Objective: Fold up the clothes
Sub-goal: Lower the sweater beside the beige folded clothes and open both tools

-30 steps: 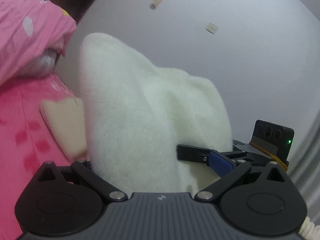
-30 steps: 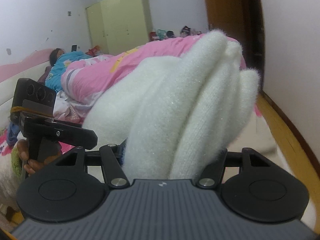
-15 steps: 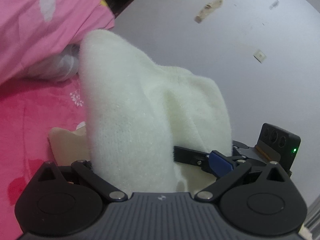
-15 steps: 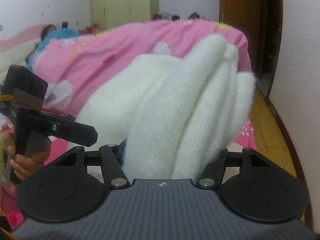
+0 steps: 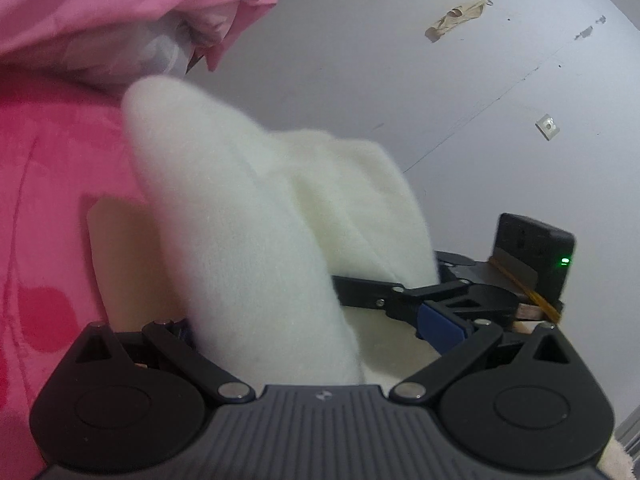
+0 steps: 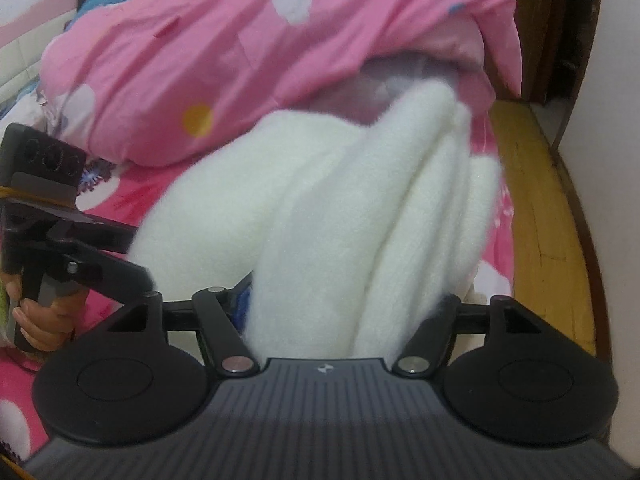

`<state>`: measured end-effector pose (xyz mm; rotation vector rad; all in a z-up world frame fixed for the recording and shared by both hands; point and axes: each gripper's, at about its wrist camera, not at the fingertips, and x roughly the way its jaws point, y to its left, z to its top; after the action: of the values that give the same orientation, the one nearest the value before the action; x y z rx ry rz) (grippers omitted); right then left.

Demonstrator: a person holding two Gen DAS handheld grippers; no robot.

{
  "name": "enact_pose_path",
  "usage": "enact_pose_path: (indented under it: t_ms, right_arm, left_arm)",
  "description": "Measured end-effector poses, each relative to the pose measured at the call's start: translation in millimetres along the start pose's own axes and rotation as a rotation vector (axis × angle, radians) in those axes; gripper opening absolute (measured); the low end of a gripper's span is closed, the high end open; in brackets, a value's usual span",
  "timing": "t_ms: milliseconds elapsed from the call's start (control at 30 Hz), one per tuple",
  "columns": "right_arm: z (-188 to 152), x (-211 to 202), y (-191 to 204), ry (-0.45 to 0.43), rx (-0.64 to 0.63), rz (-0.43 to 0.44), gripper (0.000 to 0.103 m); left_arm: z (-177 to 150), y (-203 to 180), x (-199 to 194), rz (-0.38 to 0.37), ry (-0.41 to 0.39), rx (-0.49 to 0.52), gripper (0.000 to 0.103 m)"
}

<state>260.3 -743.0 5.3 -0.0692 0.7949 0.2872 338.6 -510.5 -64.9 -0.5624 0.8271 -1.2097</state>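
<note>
Pink floral bedding [image 6: 120,200] lies under everything. On it a fluffy white garment [image 6: 320,220], bunched into thick folds, fills the space between the right gripper's [image 6: 344,312] fingers; those jaws have just been opening, and the fabric hides the pads, so whether they still pinch cannot be told. The left gripper [image 5: 276,328] also has folds of the garment between its fingers, its grip equally hidden. A pink quilt [image 6: 240,60] is heaped behind, a beige cloth [image 5: 124,264] beside, and a white wall [image 5: 400,100] beyond.
</note>
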Motion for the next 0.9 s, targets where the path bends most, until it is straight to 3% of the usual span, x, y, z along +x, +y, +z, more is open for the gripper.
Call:
enact_pose_path:
  t_ms: [100, 233, 367, 433, 500, 667, 733, 833, 900]
  right_arm:
    - [-10.2, 19.7, -20.7, 0.023, 0.054, 0.004, 0.075]
    - [-18.1, 33.4, -41.1, -0.001, 0.159, -0.013, 0.102]
    - [-21.1, 37.1, -49.1, -0.018, 0.215, -0.017, 0.102]
    - [-22.2, 34.7, -51.1, -0.024, 0.224, -0.026, 0.102]
    - [-22.0, 28.3, -53.7, -0.036, 0.226, -0.055, 0.102]
    - [-17.6, 4.4, -52.5, -0.161, 0.205, -0.257, 0.102]
    - [-19.3, -7.0, -53.0, -0.226, 0.22, -0.366, 0.102]
    - [-27.4, -17.5, -45.7, -0.275, 0.266, -0.529, 0.099]
    - [-31.5, -20.2, -37.4, -0.29, 0.286, -0.519, 0.086]
  left_arm:
    - [2.3, 20.1, 6.8, -0.006, 0.013, -0.04, 0.102]
    - [11.8, 41.6, 4.1, -0.059, -0.002, -0.123, 0.102]
    - [17.3, 56.2, -6.2, -0.105, -0.029, -0.201, 0.102]
    - [19.3, 58.4, -12.4, -0.092, -0.051, -0.196, 0.102]
    - [16.1, 55.0, -27.8, -0.065, -0.104, -0.153, 0.102]
    - [18.2, 33.6, -66.8, 0.023, -0.291, 0.0, 0.102]
    - [11.9, 21.5, -72.8, 0.045, -0.316, 0.067, 0.102]
    - [-6.1, -6.9, -63.2, 0.077, -0.292, 0.232, 0.101]
    - [-22.7, -29.4, -53.3, 0.108, -0.272, 0.372, 0.098]
